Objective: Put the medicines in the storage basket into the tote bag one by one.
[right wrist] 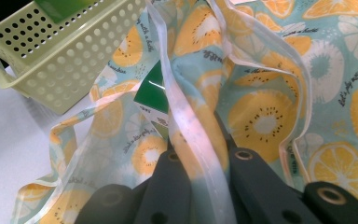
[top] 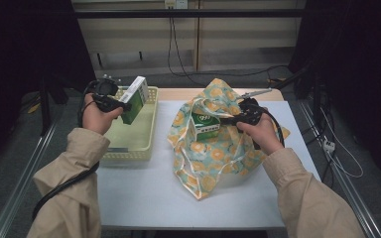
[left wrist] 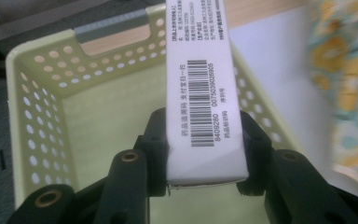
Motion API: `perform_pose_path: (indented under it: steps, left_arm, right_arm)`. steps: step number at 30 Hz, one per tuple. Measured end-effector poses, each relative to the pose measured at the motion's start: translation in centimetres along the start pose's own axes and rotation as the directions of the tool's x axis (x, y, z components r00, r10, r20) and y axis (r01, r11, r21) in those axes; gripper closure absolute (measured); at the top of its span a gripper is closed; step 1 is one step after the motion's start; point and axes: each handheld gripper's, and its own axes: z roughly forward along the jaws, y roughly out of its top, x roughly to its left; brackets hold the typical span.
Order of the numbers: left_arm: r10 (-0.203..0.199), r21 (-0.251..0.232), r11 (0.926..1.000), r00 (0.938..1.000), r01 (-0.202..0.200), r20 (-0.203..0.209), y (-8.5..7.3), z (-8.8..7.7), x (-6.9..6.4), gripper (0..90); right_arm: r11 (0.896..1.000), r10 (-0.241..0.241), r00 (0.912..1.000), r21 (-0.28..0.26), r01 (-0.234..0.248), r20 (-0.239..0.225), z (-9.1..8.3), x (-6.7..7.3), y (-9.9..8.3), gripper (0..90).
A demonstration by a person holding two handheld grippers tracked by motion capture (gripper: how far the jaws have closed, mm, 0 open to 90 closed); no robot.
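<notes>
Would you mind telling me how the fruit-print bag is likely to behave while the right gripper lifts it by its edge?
The fruit-print bag will probably stay floppy: its thin fabric folds and slumps on the table. Pinched in the right gripper, the hem bunches, so it may sag rather than hold its mouth open. The green carton inside could shift or tip as the fabric moves.

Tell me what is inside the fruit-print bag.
A green and white carton stands in the fruit-print bag, its top showing through the opening. The cloth hides whatever lies lower down.
</notes>
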Motion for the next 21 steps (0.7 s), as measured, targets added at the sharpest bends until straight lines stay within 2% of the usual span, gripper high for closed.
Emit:
perform_pose_path:
  steps: [1,3,4,6,7,8,9,11,14,15,16,17,19,21]
  left_arm:
    - [0.014,-0.007,0.9999,0.9995,-0.014,0.027,-0.1,-0.7,-0.4,63.0]
    - [0.044,-0.011,0.999,0.9946,-0.043,0.094,-0.4,-1.7,-1.5,63.0]
    - [0.058,-0.016,0.9983,0.9921,-0.057,0.111,-0.6,-2.0,-2.3,63.0]
    - [0.104,-0.024,0.9946,0.9821,-0.101,0.157,-1.0,-2.4,-3.9,63.0]
    - [0.128,-0.029,0.9917,0.975,-0.125,0.181,-1.2,-2.4,-4.8,63.0]
    - [0.151,-0.032,0.9885,0.9695,-0.148,0.193,-1.4,-2.4,-5.7,62.9]
    - [0.181,-0.032,0.9835,0.9614,-0.178,0.207,-1.6,-2.4,-6.7,63.0]
    - [0.213,-0.046,0.9771,0.9415,-0.208,0.262,-1.9,-2.2,-8.5,62.9]
    - [0.273,-0.053,0.9614,0.9121,-0.27,0.306,-2.3,-1.9,-11.1,62.9]
    - [0.29,-0.056,0.9562,0.904,-0.288,0.314,-2.5,-1.7,-11.9,62.9]
    - [0.302,-0.046,0.9515,0.8927,-0.304,0.335,-2.7,-1.3,-12.6,62.9]
    - [0.307,-0.039,0.9487,0.8866,-0.314,0.346,-2.9,-0.9,-13.3,62.9]
    - [0.331,-0.019,0.9372,0.8725,-0.348,0.359,-3.4,0.5,-14.6,62.9]
    - [0.336,-0.007,0.9331,0.863,-0.36,0.378,-3.7,2.0,-15.5,62.9]
  right_arm:
    - [1.0,0.001,1.0,-0.002,-0.001,0.0,0.0,0.0,0.0,90.0]
    - [1.0,-0.001,1.0,-0.004,0.001,0.001,0.0,0.1,0.1,90.0]
    - [1.0,0.001,1.0,-0.005,-0.001,0.0,-0.1,0.2,0.1,90.0]
    - [1.0,0.0,1.0,-0.005,0.0,0.003,-0.1,0.2,0.1,90.0]
    - [1.0,-0.001,1.0,-0.004,0.001,0.005,-0.1,0.2,0.1,90.0]
    - [1.0,0.0,1.0,-0.003,0.0,0.007,-0.2,0.2,0.1,90.0]
    - [1.0,-0.001,1.0,-0.005,0.001,0.008,-0.2,0.2,0.1,90.0]
    - [1.0,-0.002,0.9999,-0.005,0.002,0.01,-0.4,0.3,0.1,90.0]
    - [1.0,-0.004,0.9998,-0.004,0.004,0.019,-0.6,0.3,0.2,90.0]
    - [1.0,-0.003,0.9998,-0.007,0.003,0.019,-0.7,0.4,0.3,90.0]
    - [1.0,-0.005,0.9998,-0.007,0.005,0.019,-0.8,0.4,0.3,90.0]
    - [1.0,-0.006,0.9998,-0.007,0.006,0.019,-0.8,0.5,0.3,90.0]
    - [1.0,-0.01,0.9997,-0.008,0.011,0.022,-1.0,0.6,0.4,90.0]
    - [1.0,-0.014,0.9996,-0.011,0.014,0.023,-1.1,0.9,0.6,90.0]
